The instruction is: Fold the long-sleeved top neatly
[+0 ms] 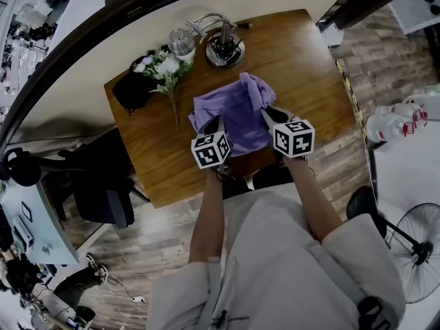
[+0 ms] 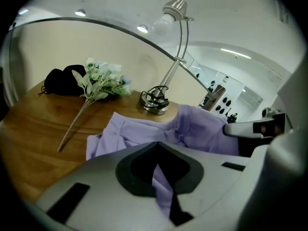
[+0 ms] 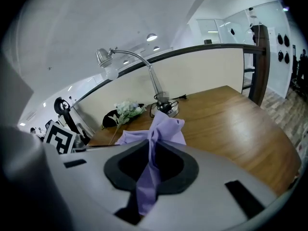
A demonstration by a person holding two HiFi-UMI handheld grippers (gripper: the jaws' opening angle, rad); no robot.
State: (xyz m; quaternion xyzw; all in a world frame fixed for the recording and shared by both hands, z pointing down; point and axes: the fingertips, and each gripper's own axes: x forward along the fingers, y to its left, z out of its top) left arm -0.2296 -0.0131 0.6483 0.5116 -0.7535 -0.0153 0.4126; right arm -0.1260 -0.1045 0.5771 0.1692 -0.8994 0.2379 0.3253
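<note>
Top (image 1: pixel 234 119): lilac, bunched up mid-table nr the front edge. Part is raised by both grippers, the rest lies on the wood, w/ a clump sticking up at back-right.
L gripper (image 1: pixel 214 124): jaws together on a thin fold at top's front-left; fabric runs thru the pads.
R gripper (image 1: pixel 272 117): jaws clamped on a thicker twisted bit at front-right; a tail of cloth hangs below the pads.
Step (my read): two pts pinched, prob. to lift and spread before a fold. Nowhere nr neat yet.
Table (image 1: pixel 302 67): wood, bare to the right of top.
Lamp (image 1: pixel 223 47): base just behind top, at the back edge.
Flowers (image 1: pixel 163 71): sprig lying back-left, stem end just beside top's left edge; can't tell if touching.
Black bundle (image 1: pixel 130 88): back-left corner, beside flowers.
Risk 1: L pinch is thin, so a hard pull could slip it out and top drops crooked.
Risk 2: R holds a twist, not a clean hem, so the fold could go skewed w/ creases set in.
Risk 3: uneven pull betw. grippers would give more bunching.
Risk 4: cloth swung back could snag the lamp base or sweep the flowers.
</note>
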